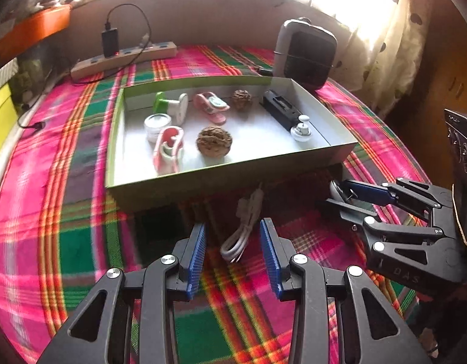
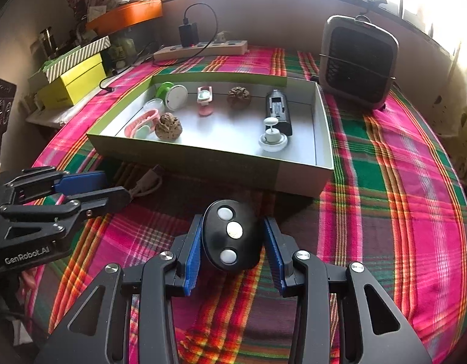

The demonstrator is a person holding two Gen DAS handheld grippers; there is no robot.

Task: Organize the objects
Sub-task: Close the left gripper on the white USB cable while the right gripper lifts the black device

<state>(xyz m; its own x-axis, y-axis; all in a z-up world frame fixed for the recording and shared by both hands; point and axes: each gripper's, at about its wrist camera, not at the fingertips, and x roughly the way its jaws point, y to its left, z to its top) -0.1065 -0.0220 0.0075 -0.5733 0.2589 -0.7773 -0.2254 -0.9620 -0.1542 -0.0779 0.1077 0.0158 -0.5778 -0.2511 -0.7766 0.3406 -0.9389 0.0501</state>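
Observation:
A shallow green-sided box (image 1: 233, 179) (image 2: 203, 163) lies on the plaid cloth and holds two walnuts (image 1: 214, 143), pink tape holders, a round tin, a black block (image 2: 279, 110) and a white knob piece (image 2: 272, 139). My right gripper (image 2: 233, 219) (image 1: 335, 194) is shut on a black oval remote (image 2: 230, 236) with three pale buttons, just in front of the box. My left gripper (image 1: 233, 226) (image 2: 116, 185) stands open over a coiled white cable (image 1: 238, 236) (image 2: 145, 185) on the cloth; the cable lies between the pads without touching them.
A power strip (image 1: 124, 57) (image 2: 200, 50) with a black charger sits behind the box. A grey fan heater (image 1: 306, 57) (image 2: 357, 66) stands at the back right. Yellow and striped boxes (image 2: 72, 85) are stacked at the left edge. Bare cloth stretches right of the box.

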